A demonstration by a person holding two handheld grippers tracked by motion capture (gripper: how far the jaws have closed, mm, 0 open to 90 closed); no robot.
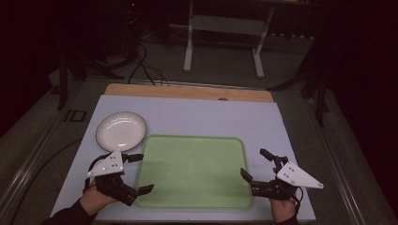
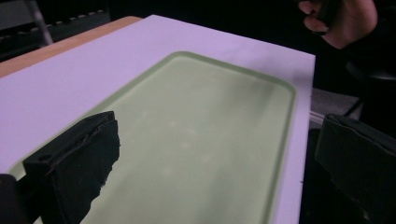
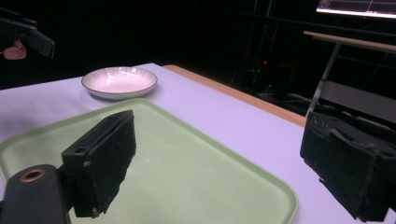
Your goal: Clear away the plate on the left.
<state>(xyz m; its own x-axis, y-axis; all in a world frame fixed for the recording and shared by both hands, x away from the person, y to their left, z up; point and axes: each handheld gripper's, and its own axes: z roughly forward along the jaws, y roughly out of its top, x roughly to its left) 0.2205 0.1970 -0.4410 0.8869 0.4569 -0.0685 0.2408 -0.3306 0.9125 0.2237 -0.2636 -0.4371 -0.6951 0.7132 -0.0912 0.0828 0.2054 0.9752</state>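
I have both grippers at the near corners of the flat, pale green plastic tray (image 1: pixel 195 171), which lies empty at the middle of the white-covered surface (image 1: pixel 263 122), its near edge close to the surface's near edge. The left gripper (image 1: pixel 137 173) sits at the tray's near left corner with jaws spread wide and nothing between them; in the left gripper view one jaw stands over the tray floor and the other beyond its near rim. The right gripper (image 1: pixel 257 165) sits at the near right corner, jaws likewise spread and empty, straddling the right rim in the right gripper view.

Handling assessment: the tray appears light, stiff and smooth, with a low raised rim. I judge it slippery under the pads and liable to tilt if lifted from one side alone. Recommended hold: pinch the rim at both near corners, or midway along the left and right sides, one jaw inside and one outside.

A round white ceramic plate with a ribbed rim (image 1: pixel 121 131) rests just beyond the tray's far left corner, close to it; I cannot tell whether they touch. Treat it as fragile.
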